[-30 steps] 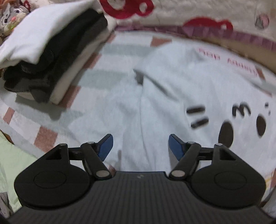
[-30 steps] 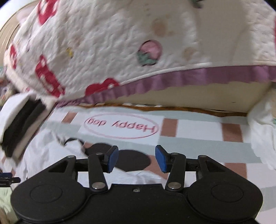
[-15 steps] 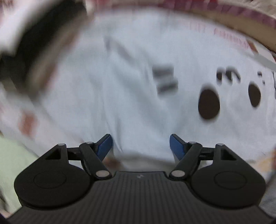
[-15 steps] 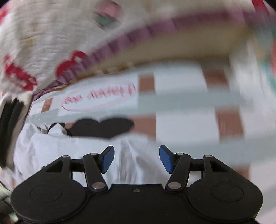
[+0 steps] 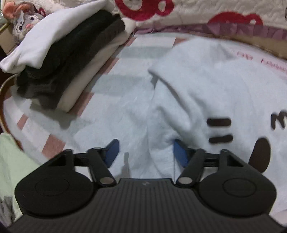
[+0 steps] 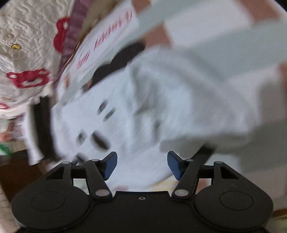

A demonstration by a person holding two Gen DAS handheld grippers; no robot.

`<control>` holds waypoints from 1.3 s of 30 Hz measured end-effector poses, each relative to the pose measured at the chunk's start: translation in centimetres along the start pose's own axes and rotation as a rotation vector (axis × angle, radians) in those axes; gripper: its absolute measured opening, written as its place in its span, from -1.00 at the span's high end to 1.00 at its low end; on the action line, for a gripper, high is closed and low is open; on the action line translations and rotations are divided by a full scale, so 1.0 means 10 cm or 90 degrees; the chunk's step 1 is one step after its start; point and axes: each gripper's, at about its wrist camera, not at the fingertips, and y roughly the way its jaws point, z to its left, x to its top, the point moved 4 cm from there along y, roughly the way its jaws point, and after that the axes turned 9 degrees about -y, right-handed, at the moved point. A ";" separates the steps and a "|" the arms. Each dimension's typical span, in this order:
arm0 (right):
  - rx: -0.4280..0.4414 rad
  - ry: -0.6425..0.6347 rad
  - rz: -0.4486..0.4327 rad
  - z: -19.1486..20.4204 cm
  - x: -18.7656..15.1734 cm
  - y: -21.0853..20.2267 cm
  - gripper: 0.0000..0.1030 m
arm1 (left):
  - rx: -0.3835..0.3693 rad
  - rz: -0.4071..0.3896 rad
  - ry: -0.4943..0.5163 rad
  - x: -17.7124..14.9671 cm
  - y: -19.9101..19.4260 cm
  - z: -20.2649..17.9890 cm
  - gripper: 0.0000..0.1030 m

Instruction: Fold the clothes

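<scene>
White garment with a black cartoon-face print is spread on the checked pink-and-grey bed sheet, just right of a stack of folded clothes; a quilt with red bows lies behind. One side is already flapped over, its edge running from the near centre up toward the quilt, so the long axis seems to run near-to-far in the left view; collar or hem end cannot be told.

Since a second ago the left gripper has been lowered onto the near edge, and its jaws are closing with a cloth ridge between them; pads not yet seen pressing. The right gripper has been rolled and dropped from facing the quilt to just over the garment, view blurred, jaws opening, nothing held. Likely both near corners are being taken for the next fold.
</scene>
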 end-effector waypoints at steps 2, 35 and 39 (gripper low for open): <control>-0.032 -0.018 0.003 0.03 -0.02 0.03 -0.31 | -0.031 0.027 -0.030 -0.03 0.05 0.06 0.44; -0.014 -0.291 -0.373 0.89 0.36 -0.58 0.79 | -0.259 -0.052 0.032 -0.11 -0.59 -0.30 -0.03; -0.025 -0.284 -0.375 0.86 0.44 -0.56 0.79 | -0.321 -0.060 0.197 -0.38 -0.76 -0.78 -0.28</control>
